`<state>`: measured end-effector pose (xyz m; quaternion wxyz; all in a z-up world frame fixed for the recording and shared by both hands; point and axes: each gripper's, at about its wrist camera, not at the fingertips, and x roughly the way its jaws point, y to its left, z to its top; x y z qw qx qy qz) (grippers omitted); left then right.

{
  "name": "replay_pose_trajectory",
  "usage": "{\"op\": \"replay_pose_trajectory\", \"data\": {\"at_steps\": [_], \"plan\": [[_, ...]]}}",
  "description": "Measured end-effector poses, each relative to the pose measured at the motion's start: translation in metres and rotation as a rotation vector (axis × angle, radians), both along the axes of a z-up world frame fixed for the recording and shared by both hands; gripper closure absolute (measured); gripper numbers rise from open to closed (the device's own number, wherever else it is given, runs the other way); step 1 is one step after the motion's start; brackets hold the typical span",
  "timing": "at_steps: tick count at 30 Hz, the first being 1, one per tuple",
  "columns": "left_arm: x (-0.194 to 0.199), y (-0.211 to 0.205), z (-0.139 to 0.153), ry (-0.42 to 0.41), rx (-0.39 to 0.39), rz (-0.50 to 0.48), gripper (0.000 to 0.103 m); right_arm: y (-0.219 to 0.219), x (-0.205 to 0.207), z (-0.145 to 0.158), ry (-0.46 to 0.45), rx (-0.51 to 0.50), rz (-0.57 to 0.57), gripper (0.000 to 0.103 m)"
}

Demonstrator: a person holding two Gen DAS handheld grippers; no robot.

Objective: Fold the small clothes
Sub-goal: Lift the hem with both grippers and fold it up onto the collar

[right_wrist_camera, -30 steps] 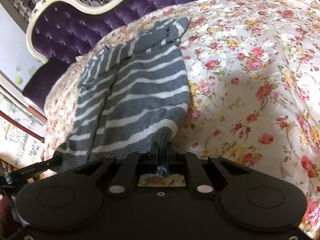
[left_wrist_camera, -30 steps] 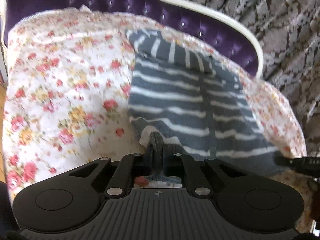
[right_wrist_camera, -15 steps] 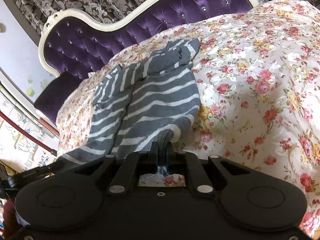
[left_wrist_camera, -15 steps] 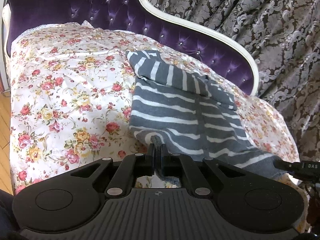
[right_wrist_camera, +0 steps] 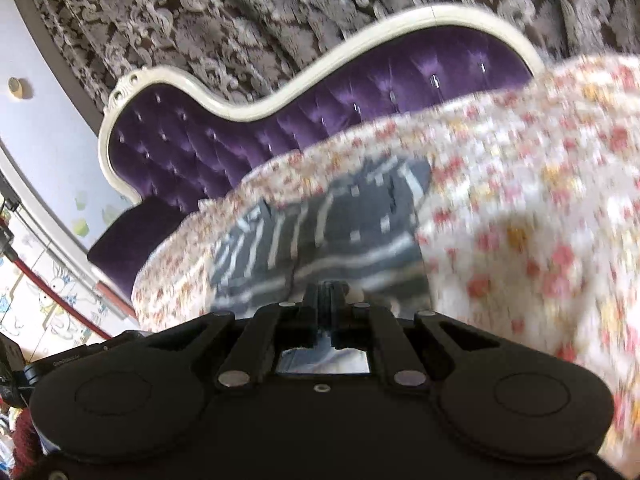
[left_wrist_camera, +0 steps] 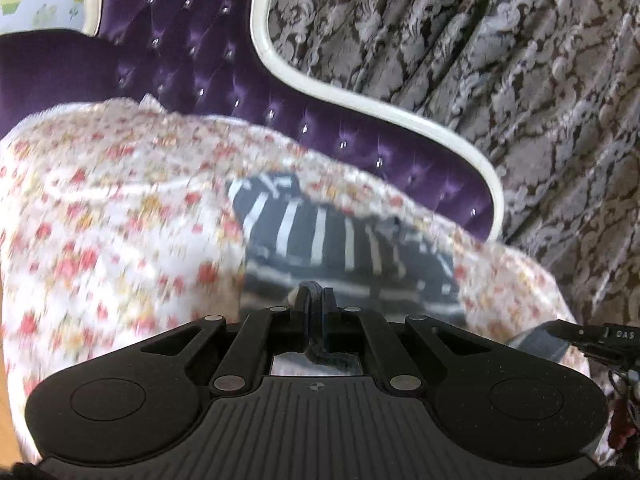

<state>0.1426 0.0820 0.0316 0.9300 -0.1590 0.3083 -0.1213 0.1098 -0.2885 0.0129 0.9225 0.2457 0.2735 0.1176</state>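
**Carrying the near hem over: keep both corners level**

The striped grey garment (left_wrist_camera: 344, 248) lies on the flowered bedcover (left_wrist_camera: 120, 220) in front of the purple tufted headboard (left_wrist_camera: 224, 92), its far end toward that headboard and its near edge raised off the cover. The left gripper (left_wrist_camera: 316, 300) is clamped tight on one near corner of the knit, a wad of grey cloth bunched between its jaws; the right gripper (right_wrist_camera: 330, 294) is likewise pinched on the other near corner, and its dark tip shows at the right edge of the left view. Both views are blurred by motion.

The step in hand looks like the fold of the near hem toward the far end. To do it well, both hands should travel together at the same height, so the hem stays straight and taut between them. The grips should hold until the hem lies on the far part, edges matched, and only then let go. Pulling too high risks dragging the whole garment along the cover.
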Motion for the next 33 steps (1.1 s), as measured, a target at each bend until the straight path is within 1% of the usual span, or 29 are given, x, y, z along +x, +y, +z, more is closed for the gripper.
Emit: {"op": "replay_pose_trajectory", "data": {"at_steps": [3, 9, 13, 18, 22, 25, 27, 29, 31, 32, 33], "plan": [[0.026, 0.000, 0.008, -0.028, 0.002, 0.011, 0.098, -0.004, 0.026, 0.008, -0.026, -0.001, -0.016, 0.091], [0.085, -0.004, 0.019, -0.061, 0.025, 0.023, 0.098, -0.014, 0.084, 0.012, -0.051, 0.024, -0.047, 0.092], [0.129, -0.005, 0.016, -0.052, 0.037, 0.029, 0.098, -0.018, 0.125, 0.011, -0.057, 0.016, -0.079, 0.092], [0.186, -0.010, -0.005, -0.004, 0.071, 0.056, 0.098, -0.024, 0.187, -0.010, -0.009, 0.019, -0.124, 0.092], [0.226, -0.014, -0.032, 0.065, 0.088, 0.072, 0.098, -0.024, 0.232, -0.041, 0.056, 0.010, -0.142, 0.092], [0.247, -0.017, -0.051, 0.109, 0.104, 0.081, 0.098, -0.026, 0.252, -0.061, 0.101, 0.009, -0.158, 0.092], [0.255, -0.018, -0.060, 0.128, 0.111, 0.086, 0.097, -0.024, 0.259, -0.071, 0.117, -0.011, -0.169, 0.092], [0.262, -0.019, -0.066, 0.134, 0.125, 0.096, 0.095, -0.022, 0.263, -0.076, 0.121, -0.029, -0.178, 0.091], [0.267, -0.019, -0.069, 0.126, 0.147, 0.107, 0.091, -0.021, 0.264, -0.078, 0.111, -0.054, -0.185, 0.085], [0.269, -0.018, -0.069, 0.126, 0.160, 0.117, 0.081, -0.021, 0.264, -0.077, 0.100, -0.065, -0.197, 0.081], [0.270, -0.017, -0.068, 0.124, 0.163, 0.127, 0.073, -0.021, 0.262, -0.076, 0.086, -0.078, -0.205, 0.081]]}}
